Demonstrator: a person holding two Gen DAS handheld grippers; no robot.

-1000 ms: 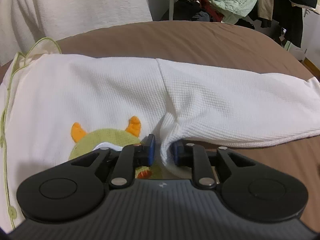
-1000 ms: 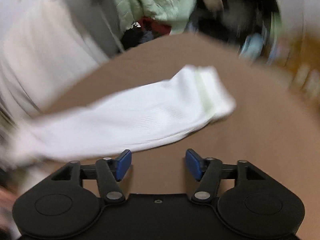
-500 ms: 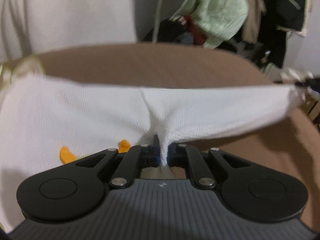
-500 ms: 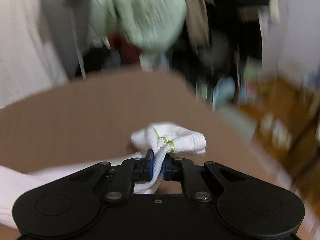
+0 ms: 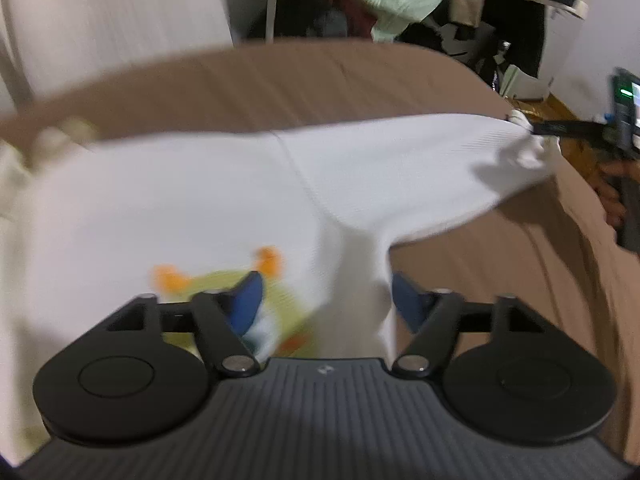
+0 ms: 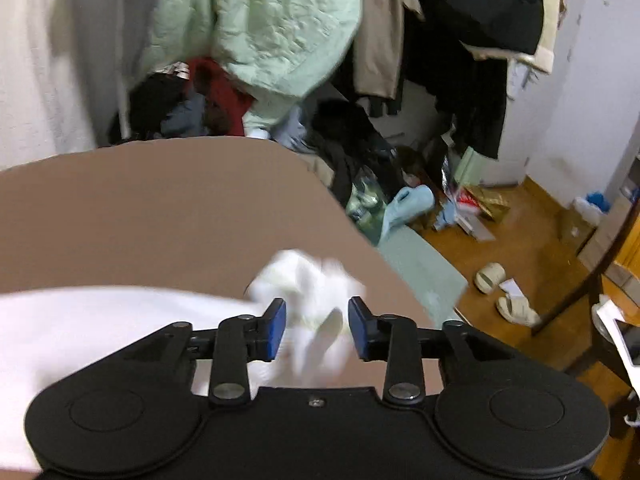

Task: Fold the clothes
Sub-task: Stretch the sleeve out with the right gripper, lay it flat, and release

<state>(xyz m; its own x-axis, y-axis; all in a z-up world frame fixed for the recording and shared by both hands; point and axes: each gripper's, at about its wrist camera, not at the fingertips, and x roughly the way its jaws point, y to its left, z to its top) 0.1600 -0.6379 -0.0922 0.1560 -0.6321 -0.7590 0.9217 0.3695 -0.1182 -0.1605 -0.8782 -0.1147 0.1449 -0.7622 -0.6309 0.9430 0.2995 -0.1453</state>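
You are mid-release: both hand-held grippers, left (image 5: 324, 300) and right (image 6: 316, 328), have just been opening, jaws apart around the white garment (image 5: 200, 200) on the bed (image 5: 280, 80). Next, regrasp the sleeve (image 6: 308, 280) and fold inward.

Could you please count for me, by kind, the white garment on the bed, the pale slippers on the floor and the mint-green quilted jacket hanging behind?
White garment: 1
Pale slippers: 2
Mint-green quilted jacket: 1
Total: 4
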